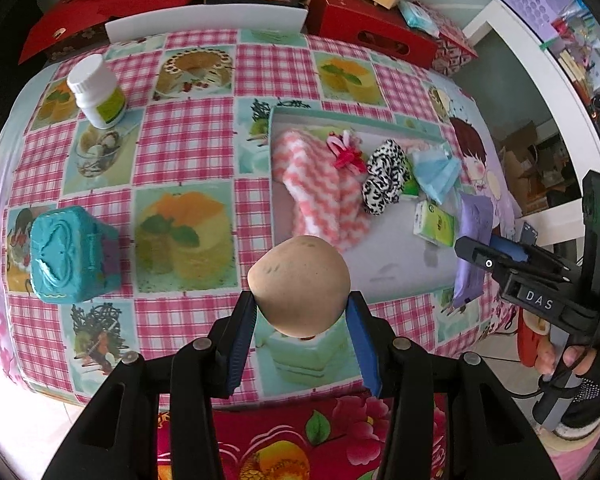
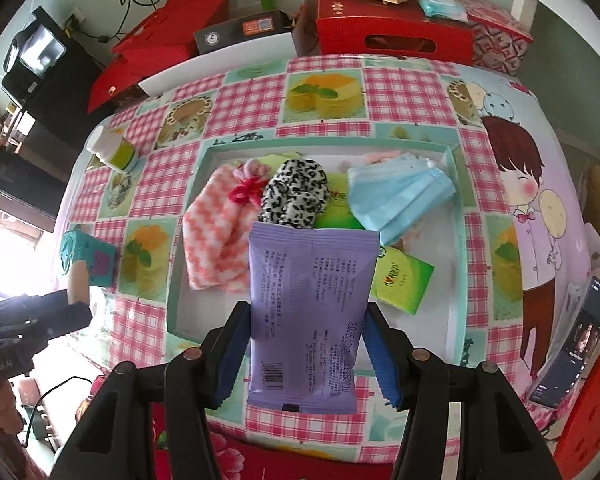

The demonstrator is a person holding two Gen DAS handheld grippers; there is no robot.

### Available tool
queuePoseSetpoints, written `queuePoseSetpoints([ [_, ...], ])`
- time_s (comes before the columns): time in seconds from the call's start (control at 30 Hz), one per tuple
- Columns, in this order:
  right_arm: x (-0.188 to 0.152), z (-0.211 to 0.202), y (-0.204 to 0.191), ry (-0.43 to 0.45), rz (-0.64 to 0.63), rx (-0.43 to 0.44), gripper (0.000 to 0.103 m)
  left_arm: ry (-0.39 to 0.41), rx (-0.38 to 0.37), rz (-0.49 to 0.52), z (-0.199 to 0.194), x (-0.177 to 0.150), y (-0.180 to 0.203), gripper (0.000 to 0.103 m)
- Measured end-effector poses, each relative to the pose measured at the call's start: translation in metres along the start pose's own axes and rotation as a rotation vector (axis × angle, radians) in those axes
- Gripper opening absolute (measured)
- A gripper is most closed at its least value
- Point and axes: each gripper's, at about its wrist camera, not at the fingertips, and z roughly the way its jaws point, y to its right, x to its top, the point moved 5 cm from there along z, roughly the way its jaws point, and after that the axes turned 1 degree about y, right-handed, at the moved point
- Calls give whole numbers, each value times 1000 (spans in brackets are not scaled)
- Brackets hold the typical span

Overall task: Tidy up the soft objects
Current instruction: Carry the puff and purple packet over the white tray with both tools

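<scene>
My left gripper point(image 1: 302, 300) is shut on a tan bun-shaped soft toy point(image 1: 298, 284), held above the near rim of the shallow teal tray point(image 1: 275, 114). My right gripper point(image 2: 306, 320) is shut on a purple soft packet point(image 2: 310, 304), held over the tray's near edge point(image 2: 173, 280); it also shows in the left wrist view point(image 1: 474, 236). In the tray lie a pink zigzag cloth point(image 2: 215, 236), a black-and-white scrunchie point(image 2: 295, 192), a blue face mask point(image 2: 396, 200), a green tissue pack point(image 2: 402, 280) and a red-pink bow point(image 2: 247, 188).
A white pill bottle point(image 1: 97, 90) and a teal box point(image 1: 71, 254) stand on the checked tablecloth left of the tray. Red boxes point(image 1: 368, 24) line the table's far edge. A phone point(image 2: 576, 340) lies at the right.
</scene>
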Motion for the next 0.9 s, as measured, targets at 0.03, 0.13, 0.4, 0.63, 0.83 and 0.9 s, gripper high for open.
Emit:
queuePoseSetpoints([
  [0.03, 0, 0, 2, 1, 3, 3, 59, -4, 4, 3, 2, 0, 3, 48],
  [0.13, -1, 3, 9, 2, 12, 13, 60, -15, 11, 12, 8, 1, 11, 48],
  [0.4, -1, 11, 23, -7, 26, 27, 60, -42, 31, 16, 25, 5, 23, 48],
  [0.63, 2, 23, 32, -22, 36, 33, 60, -69, 40, 17, 42, 9, 27, 48],
  [0.83, 3, 40, 35, -50, 38, 28, 60, -99, 40, 17, 63, 14, 31, 48],
  [0.9, 3, 47, 34, -61, 38, 25, 60, -110, 39, 15, 71, 15, 32, 48],
])
